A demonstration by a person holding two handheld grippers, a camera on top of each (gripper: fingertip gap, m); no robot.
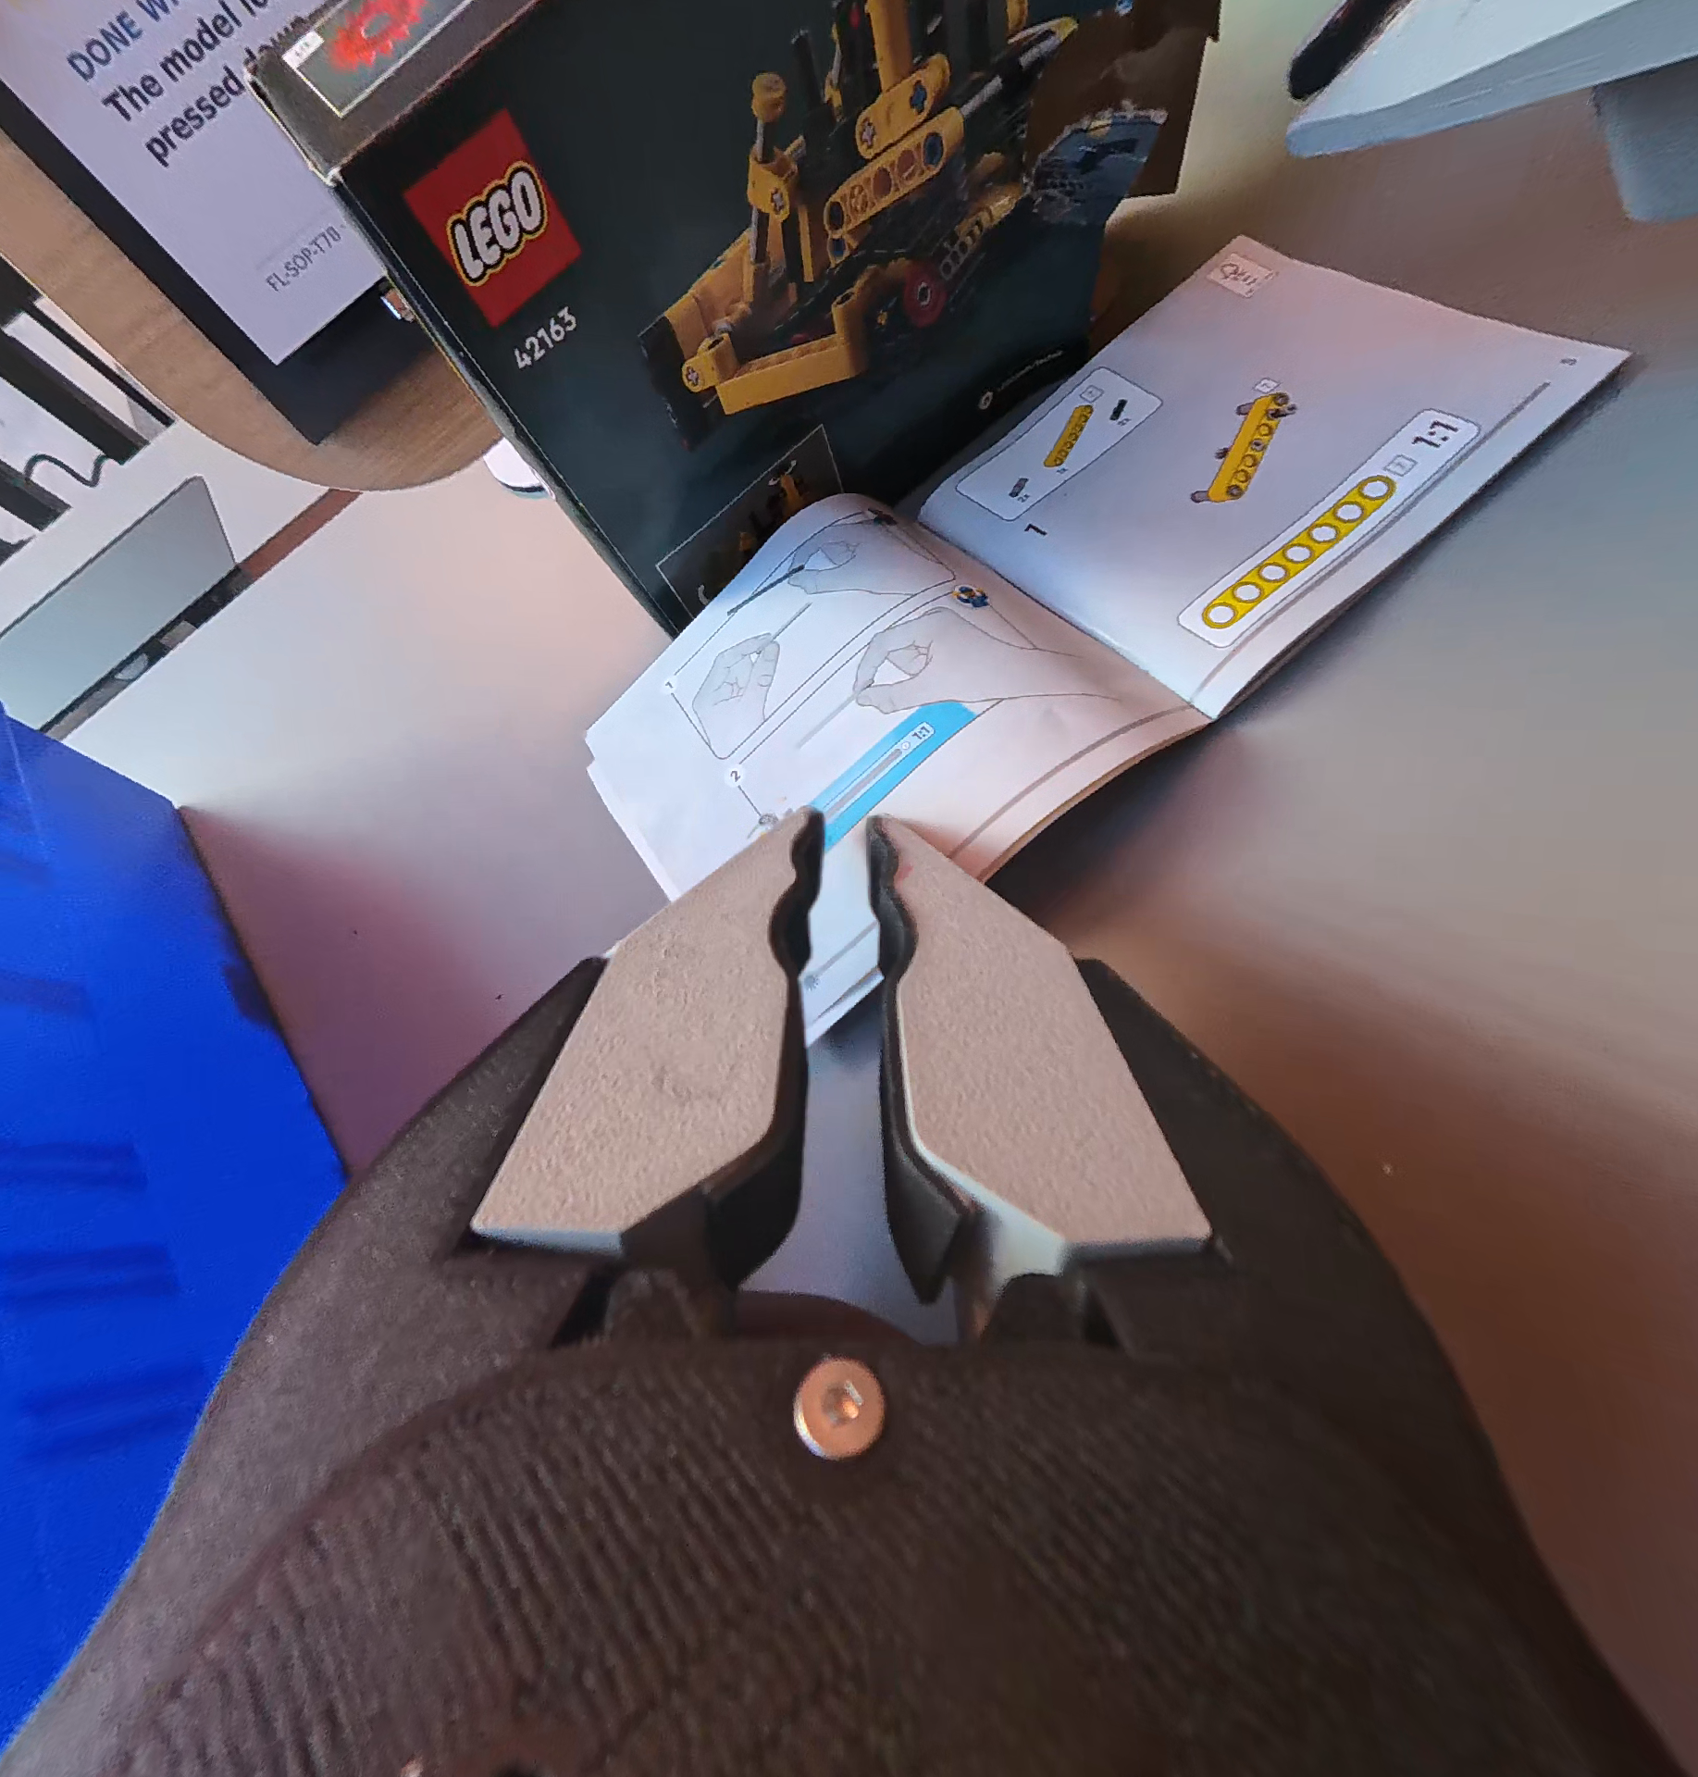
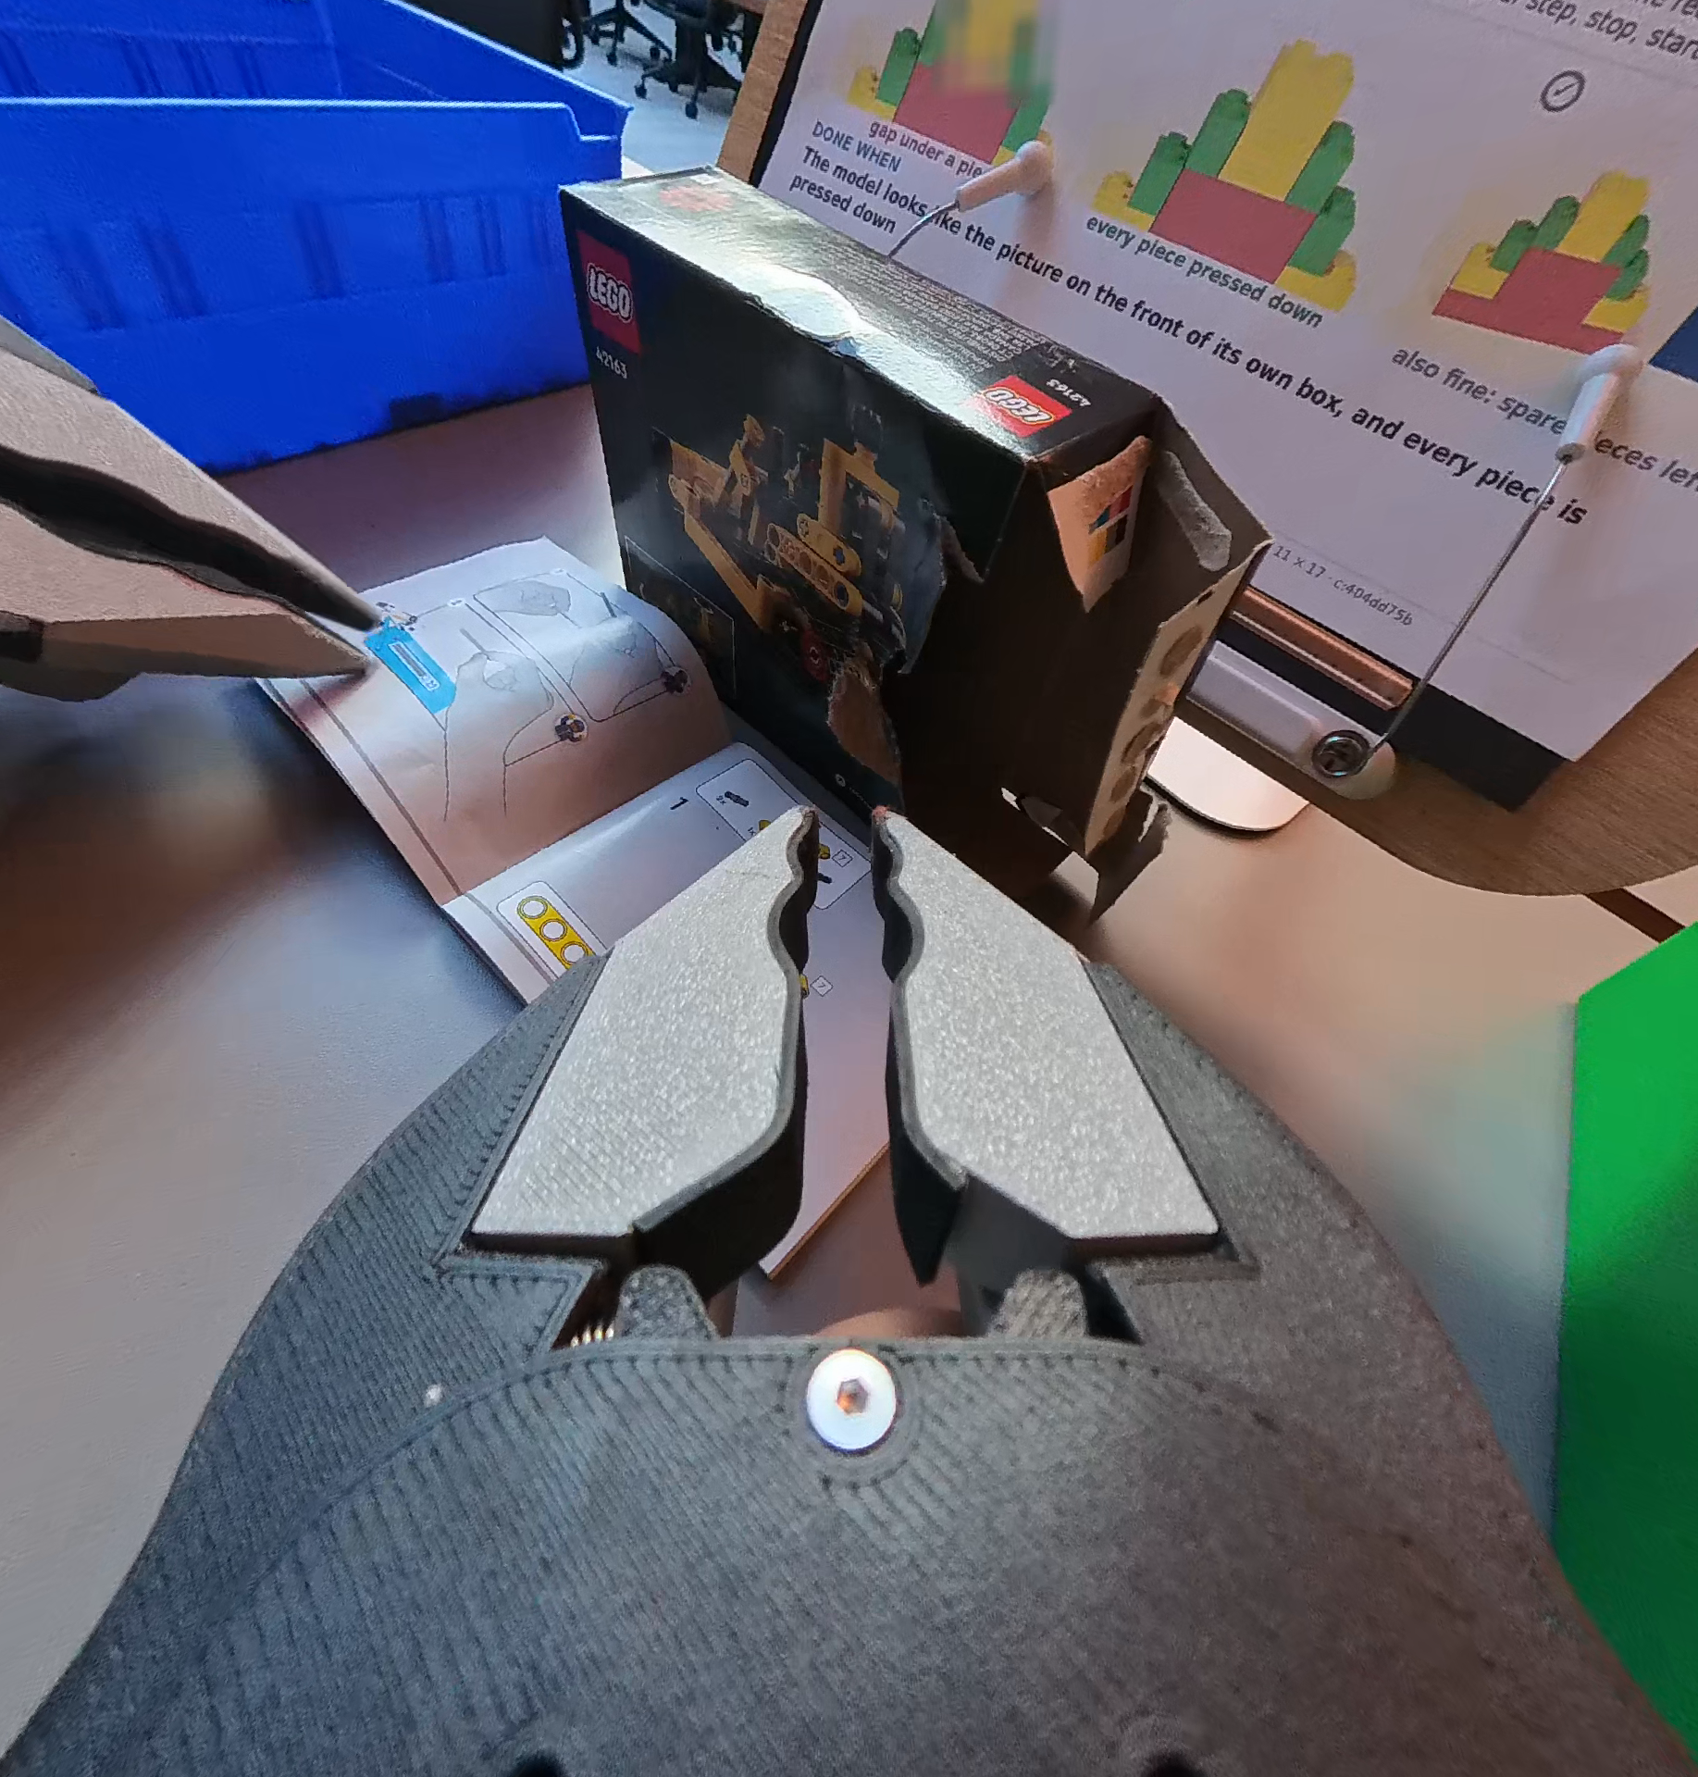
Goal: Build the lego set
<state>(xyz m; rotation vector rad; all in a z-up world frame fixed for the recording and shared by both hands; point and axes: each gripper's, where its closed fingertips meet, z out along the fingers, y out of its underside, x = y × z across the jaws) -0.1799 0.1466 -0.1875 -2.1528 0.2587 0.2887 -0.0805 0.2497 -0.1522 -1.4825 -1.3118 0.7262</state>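
A dark Lego box [image 1: 777, 288] with a yellow bulldozer picture stands upright on the table; its torn-open end shows in the right wrist view [image 2: 825, 500]. An open instruction booklet [image 1: 1114, 596] lies flat in front of it [image 2: 537, 731]. My left gripper [image 1: 845, 829] is over the near corner of the booklet's left page, jaws a narrow gap apart with nothing between them; its tips [image 2: 359, 639] rest at a blue strip on that page. My right gripper [image 2: 840, 817] hovers over the right page just in front of the box, jaws narrowly apart and empty. No loose bricks are in view.
A blue bin [image 2: 249, 240] stands at the left, close beside my left gripper [image 1: 76, 1058]. A printed sheet on a wooden board [image 2: 1306, 288] stands behind the box. A green object [image 2: 1662, 1250] is at the right edge. Bare grey table [image 1: 1402, 962] lies right of the booklet. Spacing between my two grippers at the tips: around 15 centimetres.
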